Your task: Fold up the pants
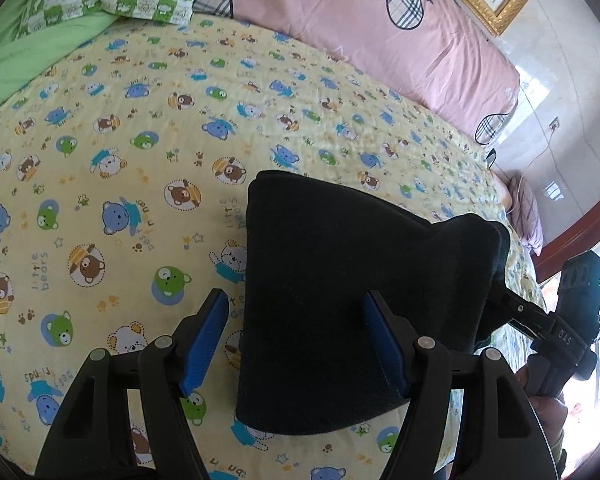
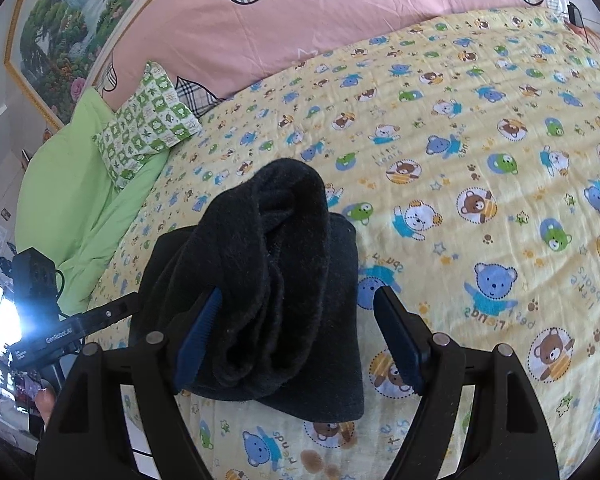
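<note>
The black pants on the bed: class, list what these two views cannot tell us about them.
- Layer count: the left wrist view shows the pants only as one dark slab, with no seams readable.
- Their near edge: the left gripper covers part of it.
- Left side of the roll in the right wrist view: the right gripper finger overlaps it, so contact is unclear.

A bed [image 1: 100,160] covered by a yellow bear-print sheet [image 2: 480,140] is seen; black folded pants [image 1: 340,280], a green-checked pillow [image 2: 148,120] and a pink quilt [image 1: 380,40] are laid on it.

Both tongs, left [image 1: 296,340] and right [image 2: 300,340], look alike — black angular arms, silver pivot screws, ribbed blue pads [image 1: 204,344] — white lettering on their bodies.
</note>
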The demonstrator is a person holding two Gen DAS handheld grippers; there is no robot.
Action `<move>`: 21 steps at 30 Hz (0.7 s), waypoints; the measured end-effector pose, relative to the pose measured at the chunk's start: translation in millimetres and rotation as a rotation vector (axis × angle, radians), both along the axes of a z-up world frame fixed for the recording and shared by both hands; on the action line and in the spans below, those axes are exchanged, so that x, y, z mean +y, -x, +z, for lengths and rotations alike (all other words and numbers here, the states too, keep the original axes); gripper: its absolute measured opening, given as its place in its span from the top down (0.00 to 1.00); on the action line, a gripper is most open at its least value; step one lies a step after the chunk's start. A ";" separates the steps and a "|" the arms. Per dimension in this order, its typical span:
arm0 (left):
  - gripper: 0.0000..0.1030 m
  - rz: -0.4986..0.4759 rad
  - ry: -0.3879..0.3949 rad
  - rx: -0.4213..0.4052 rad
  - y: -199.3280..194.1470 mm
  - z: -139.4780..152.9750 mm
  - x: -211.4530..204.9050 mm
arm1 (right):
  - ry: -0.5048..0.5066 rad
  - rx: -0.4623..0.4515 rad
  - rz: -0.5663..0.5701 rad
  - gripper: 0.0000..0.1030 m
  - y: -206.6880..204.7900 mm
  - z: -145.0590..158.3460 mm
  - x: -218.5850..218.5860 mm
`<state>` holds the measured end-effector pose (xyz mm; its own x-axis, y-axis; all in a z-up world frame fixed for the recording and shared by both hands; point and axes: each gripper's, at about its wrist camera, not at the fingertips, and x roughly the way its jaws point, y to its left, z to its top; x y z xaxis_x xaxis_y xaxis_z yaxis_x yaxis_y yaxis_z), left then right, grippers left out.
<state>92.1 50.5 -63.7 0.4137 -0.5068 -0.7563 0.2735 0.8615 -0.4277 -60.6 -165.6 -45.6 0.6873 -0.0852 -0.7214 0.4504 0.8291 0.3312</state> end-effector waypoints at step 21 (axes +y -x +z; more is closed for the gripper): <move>0.25 0.002 0.036 0.095 -22.4 -29.7 -10.1 | -0.099 0.015 0.021 0.24 2.5 -17.7 -6.9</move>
